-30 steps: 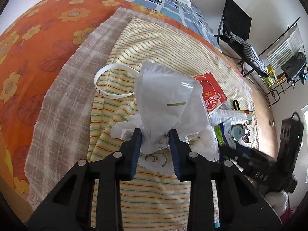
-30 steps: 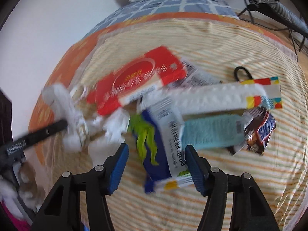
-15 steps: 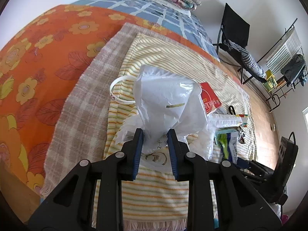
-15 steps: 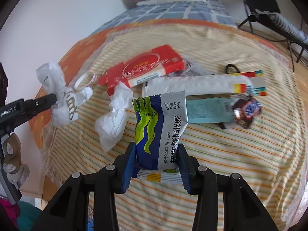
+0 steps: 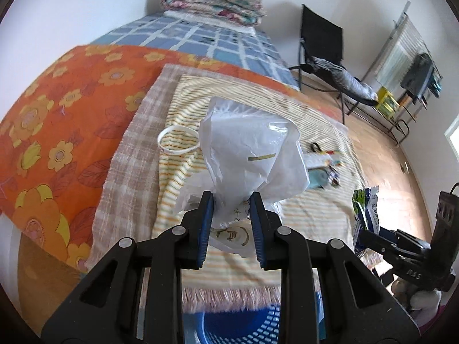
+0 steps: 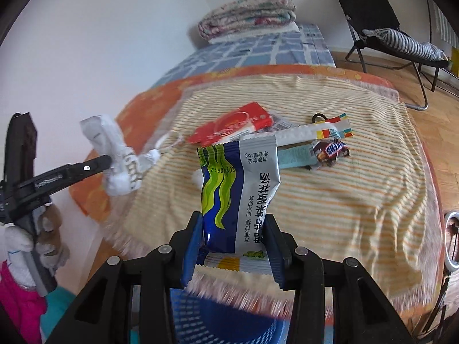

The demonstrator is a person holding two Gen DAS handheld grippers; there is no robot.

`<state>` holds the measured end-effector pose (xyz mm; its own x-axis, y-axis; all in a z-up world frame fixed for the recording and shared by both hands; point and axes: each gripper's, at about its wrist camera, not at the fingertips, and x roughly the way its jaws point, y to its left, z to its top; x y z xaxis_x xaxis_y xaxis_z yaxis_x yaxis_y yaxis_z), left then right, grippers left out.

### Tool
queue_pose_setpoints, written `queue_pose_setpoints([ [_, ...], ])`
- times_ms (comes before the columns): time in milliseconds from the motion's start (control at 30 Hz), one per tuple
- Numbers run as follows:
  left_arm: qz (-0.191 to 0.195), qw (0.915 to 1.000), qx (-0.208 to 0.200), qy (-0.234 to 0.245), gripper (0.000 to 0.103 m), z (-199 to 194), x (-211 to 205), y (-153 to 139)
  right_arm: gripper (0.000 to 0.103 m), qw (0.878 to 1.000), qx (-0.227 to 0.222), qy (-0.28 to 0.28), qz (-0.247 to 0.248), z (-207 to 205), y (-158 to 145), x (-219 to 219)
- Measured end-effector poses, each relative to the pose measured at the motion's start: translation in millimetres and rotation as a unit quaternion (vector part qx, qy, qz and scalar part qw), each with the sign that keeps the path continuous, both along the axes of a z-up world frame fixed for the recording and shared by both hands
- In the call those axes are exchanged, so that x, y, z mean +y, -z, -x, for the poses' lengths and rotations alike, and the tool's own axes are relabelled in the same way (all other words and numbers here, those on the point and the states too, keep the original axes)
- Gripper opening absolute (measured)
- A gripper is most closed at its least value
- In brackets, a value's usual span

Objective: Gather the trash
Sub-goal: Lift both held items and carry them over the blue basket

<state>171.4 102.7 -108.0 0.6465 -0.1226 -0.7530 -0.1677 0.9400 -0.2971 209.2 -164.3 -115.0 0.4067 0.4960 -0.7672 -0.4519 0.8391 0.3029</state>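
Note:
My left gripper [image 5: 231, 223] is shut on a crumpled white plastic bag [image 5: 252, 154] and holds it above the near edge of the bed; the bag also shows in the right wrist view [image 6: 114, 157]. My right gripper [image 6: 233, 246] is shut on a blue, green and grey snack packet [image 6: 238, 189], held upright above the bed edge; the packet also shows in the left wrist view [image 5: 365, 212]. A blue plastic basket [image 5: 243, 326] sits below both grippers, also in the right wrist view [image 6: 229, 318].
On the striped towel [image 6: 330, 200] lie a red packet [image 6: 232, 123], a long white wrapper [image 6: 312, 132], a Snickers wrapper [image 6: 330, 150], a teal packet [image 6: 295, 156] and a white ring [image 5: 178, 142]. A folding chair [image 6: 381, 28] stands at the right.
Both grippers have pulled back from the bed towards its near edge, each still holding its item. The blue basket has come into view below them.

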Motion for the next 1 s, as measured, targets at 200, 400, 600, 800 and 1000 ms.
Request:
queue_pose_setpoints([
  [200, 0.000, 0.9995, -0.016, 0.028, 0.025, 45, -27, -13, 0.044, 1.000, -0.016, 0.007, -0.020, 48, -19, -12],
  [400, 0.023, 0.9987, -0.015, 0.043, 0.025, 88, -47, -1, 0.044, 0.999, -0.003, 0.022, -0.038, 94, -13, -19],
  [600, 0.035, 0.9988, -0.004, 0.032, 0.025, 121, -54, 24, 0.044, 0.999, 0.004, 0.030, -0.027, 122, 2, -19],
  [800, 0.030, 0.9987, 0.004, 0.041, 0.025, 133, -62, 37, 0.044, 0.999, 0.013, 0.039, -0.014, 139, 17, -16],
  [1000, 0.025, 0.9985, 0.016, 0.046, 0.025, 136, -69, 49, 0.044, 0.999, 0.022, 0.049, 0.003, 152, 34, -13],
])
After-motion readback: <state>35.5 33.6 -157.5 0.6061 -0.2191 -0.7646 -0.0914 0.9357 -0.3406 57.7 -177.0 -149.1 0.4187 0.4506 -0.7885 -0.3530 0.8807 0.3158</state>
